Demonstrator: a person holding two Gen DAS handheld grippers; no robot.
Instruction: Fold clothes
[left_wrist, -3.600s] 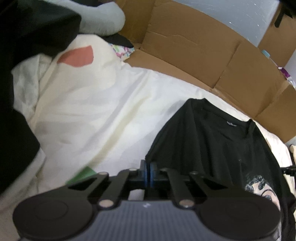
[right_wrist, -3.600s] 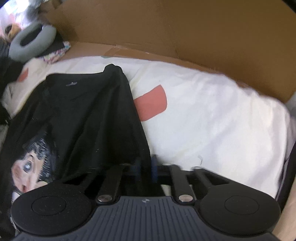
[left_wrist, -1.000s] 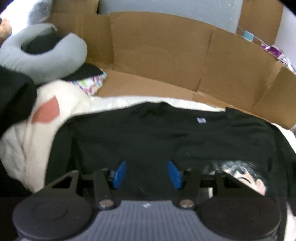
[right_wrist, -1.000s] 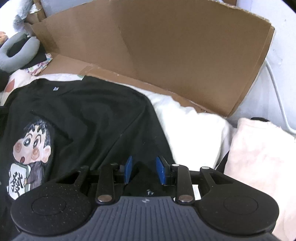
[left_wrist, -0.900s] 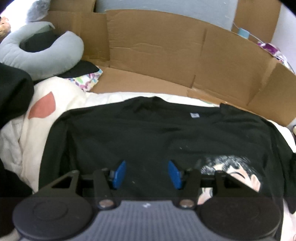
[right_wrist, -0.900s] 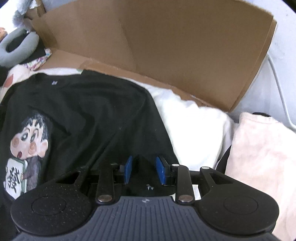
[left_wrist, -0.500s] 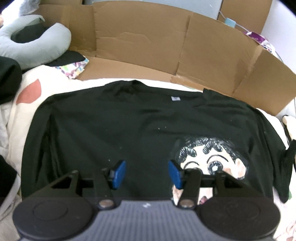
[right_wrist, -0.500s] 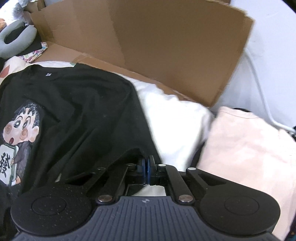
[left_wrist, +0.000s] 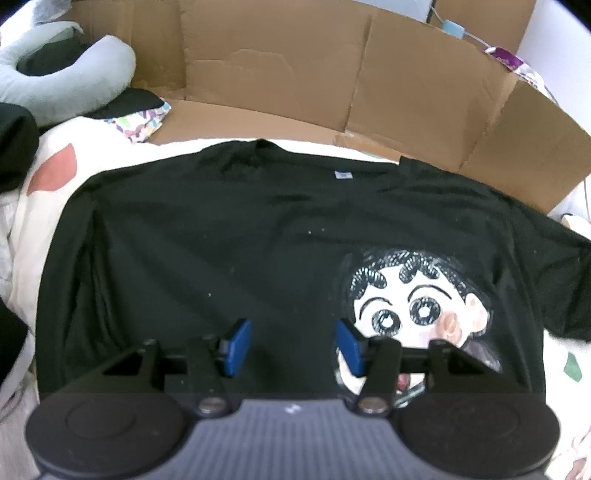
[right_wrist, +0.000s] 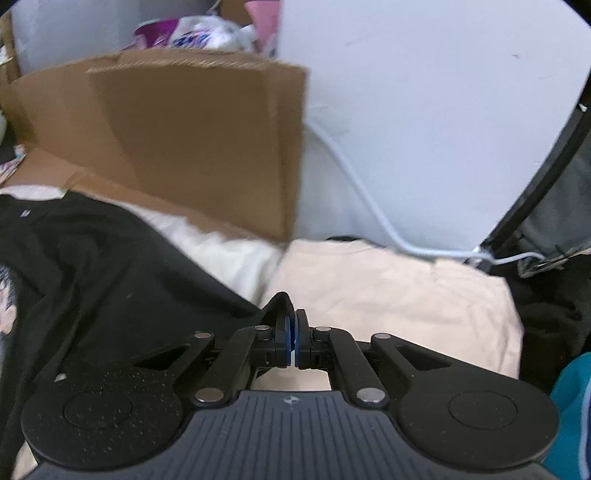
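Observation:
A black T-shirt (left_wrist: 221, 240) with a cartoon face print (left_wrist: 417, 306) lies spread flat, front up, on cream bedding (left_wrist: 22, 229). My left gripper (left_wrist: 291, 347) hovers over its lower middle, open, with nothing between the blue pads (left_wrist: 236, 347). In the right wrist view my right gripper (right_wrist: 295, 325) is shut, and a fold of the shirt's sleeve (right_wrist: 280, 299) is pinched at its fingertips. The rest of the T-shirt (right_wrist: 92, 266) trails off to the left of that gripper. The sleeve hangs just above a folded pale pink garment (right_wrist: 388, 291).
Cardboard walls (left_wrist: 280, 74) stand behind the bedding. A grey neck pillow (left_wrist: 74, 85) and dark clothes (left_wrist: 14, 147) lie at the far left. Beyond the pink garment run a white cable (right_wrist: 354, 166) and a pale wall; a teal cloth (right_wrist: 572, 398) sits at the lower right.
My right gripper shut on the sleeve's edge and drew it to the right, up over the pink garment. The left gripper drifted over the shirt toward the print and stayed open.

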